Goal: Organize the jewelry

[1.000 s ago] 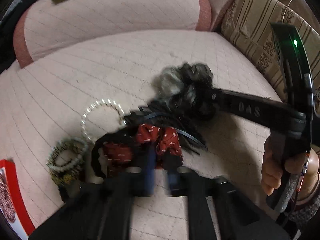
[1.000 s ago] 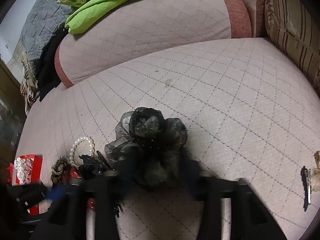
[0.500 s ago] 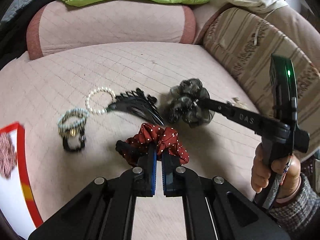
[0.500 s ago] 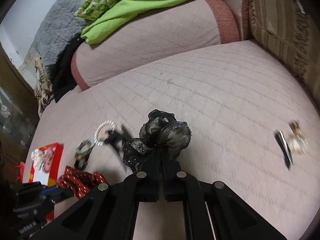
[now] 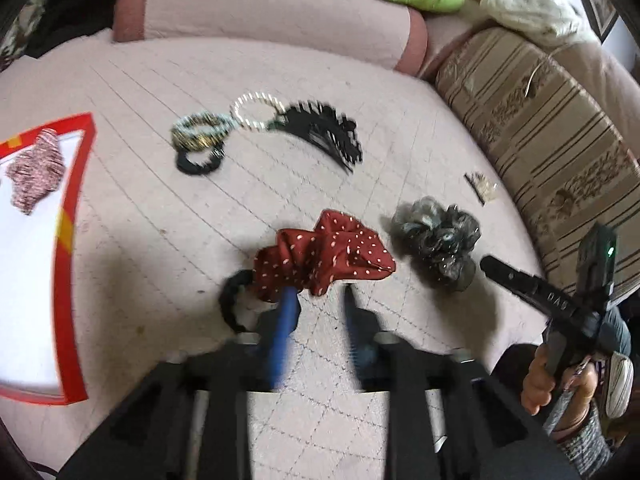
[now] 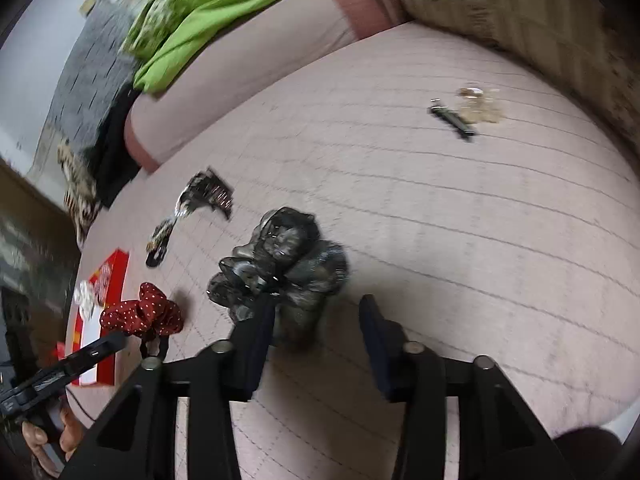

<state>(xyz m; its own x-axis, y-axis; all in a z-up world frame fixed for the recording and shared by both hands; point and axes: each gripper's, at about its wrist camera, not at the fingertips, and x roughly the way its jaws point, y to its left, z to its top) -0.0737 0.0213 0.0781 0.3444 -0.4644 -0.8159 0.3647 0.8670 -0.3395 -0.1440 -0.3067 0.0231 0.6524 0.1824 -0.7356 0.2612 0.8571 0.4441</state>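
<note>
Your left gripper [image 5: 318, 300] stands with its fingers spread apart and nothing clamped between them. The red polka-dot scrunchie [image 5: 324, 256] lies on the quilted cushion [image 5: 160, 220] at the fingertips: the blue left finger [image 5: 286, 316] touches or overlaps its near edge, and the other finger sits just short of it. A black hair tie [image 5: 230, 300] curls out from under the scrunchie at 8 o'clock.

Your right gripper [image 6: 316, 308] is likewise spread wide and holds nothing. Its left finger [image 6: 256, 344] overlaps the near edge of the dark organza scrunchie [image 6: 284, 256], which rests on the cushion; whether they actually touch cannot be told through the blur. In the left wrist view that scrunchie [image 5: 438, 236] lies at 3 o'clock from the red one, near but apart.

Farther out, at 1 o'clock from the dark scrunchie, a small hair clip with a gold ornament [image 6: 466, 114] lies well apart. At 11 o'clock from the red scrunchie lie a black comb clip [image 5: 324, 132], a pearl bracelet [image 5: 256, 112] touching it, and beaded bracelets [image 5: 200, 136] over a black band. A red-rimmed box [image 5: 74, 208] sits at 9 o'clock, with a patterned fabric item inside. A green blanket [image 6: 192, 12] covers the backrest.
</note>
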